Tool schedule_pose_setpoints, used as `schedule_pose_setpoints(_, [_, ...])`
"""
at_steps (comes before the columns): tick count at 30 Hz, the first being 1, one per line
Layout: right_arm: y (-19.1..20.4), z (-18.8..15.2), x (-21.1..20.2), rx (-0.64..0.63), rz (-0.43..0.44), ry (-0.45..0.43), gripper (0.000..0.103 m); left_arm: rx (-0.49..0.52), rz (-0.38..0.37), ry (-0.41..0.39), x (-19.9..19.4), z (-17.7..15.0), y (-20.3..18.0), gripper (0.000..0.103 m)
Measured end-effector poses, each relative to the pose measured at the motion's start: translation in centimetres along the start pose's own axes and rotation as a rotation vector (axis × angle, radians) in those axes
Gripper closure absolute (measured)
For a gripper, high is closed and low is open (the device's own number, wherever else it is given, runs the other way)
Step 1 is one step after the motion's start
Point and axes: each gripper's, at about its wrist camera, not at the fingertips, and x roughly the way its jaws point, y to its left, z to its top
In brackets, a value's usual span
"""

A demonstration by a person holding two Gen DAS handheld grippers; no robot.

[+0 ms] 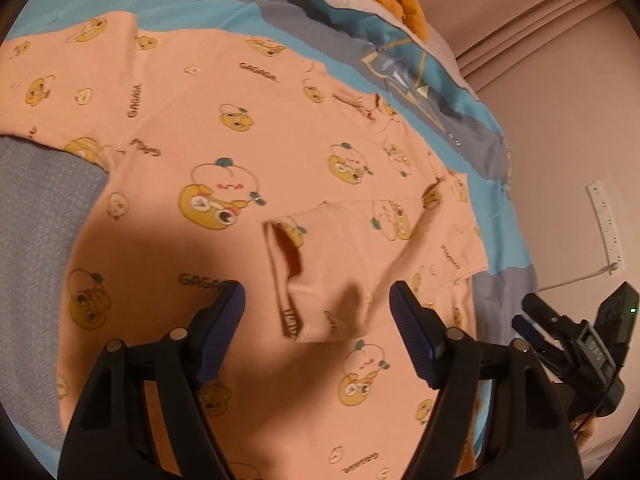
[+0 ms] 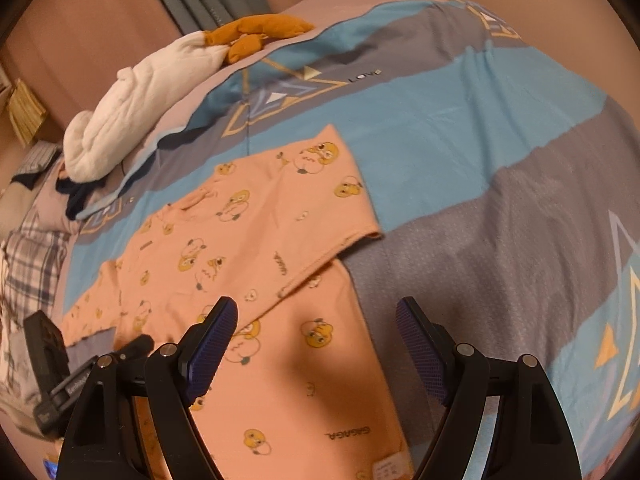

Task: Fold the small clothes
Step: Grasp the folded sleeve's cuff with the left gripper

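Observation:
A small peach shirt (image 1: 280,152) printed with yellow cartoon faces lies flat on the blue and grey bedcover (image 1: 48,216). One sleeve (image 1: 320,280) is folded in over the body, its cuff just beyond my left gripper (image 1: 316,304), which hovers open over the shirt with nothing between its fingers. In the right wrist view the shirt (image 2: 248,240) has its other sleeve (image 2: 332,184) spread out on the cover. My right gripper (image 2: 316,320) stands open and empty above the shirt's side edge. Each gripper shows in the other's view: the right gripper (image 1: 532,328) and the left gripper (image 2: 136,344).
A white quilted plush (image 2: 140,108) with an orange part (image 2: 256,32) lies at the bed's far end. Plaid cloth (image 2: 28,256) and dark clothes (image 2: 76,196) sit at the left. A padded pink wall (image 1: 540,60) with a white power strip (image 1: 604,228) borders the bed.

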Motion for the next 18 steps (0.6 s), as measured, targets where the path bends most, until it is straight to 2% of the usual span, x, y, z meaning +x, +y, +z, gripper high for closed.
schedule_pose_setpoints(2, [-0.3, -0.1, 0.0, 0.015, 0.004, -0.003, 0.022, -0.031, -0.071, 0.012, 0.3, -0.1, 0.3, 0.03])
schedule_pose_setpoints(4, [-0.6, -0.2, 0.0, 0.027, 0.011, -0.006, 0.022, -0.072, -0.099, 0.031, 0.9, -0.3, 0.5, 0.035])
schedule_pose_setpoints(5, [-0.6, -0.2, 0.0, 0.029, 0.012, -0.004, 0.022, -0.066, -0.091, 0.03, 1.0, -0.3, 0.4, 0.037])
schedule_pose_setpoints(10, [-0.9, -0.5, 0.4, 0.049, 0.031, 0.007, 0.022, -0.05, -0.033, 0.041, 1.7, -0.5, 0.2, 0.08])
schedule_pose_setpoints(14, [-1.2, -0.7, 0.6, 0.078, 0.055, 0.007, 0.022, -0.062, -0.019, 0.03, 1.8, -0.7, 0.6, 0.093])
schedule_pose_setpoints(18, [-1.5, -0.9, 0.7, 0.096, 0.051, 0.013, 0.022, -0.048, 0.004, 0.004, 0.8, -0.2, -0.3, 0.097])
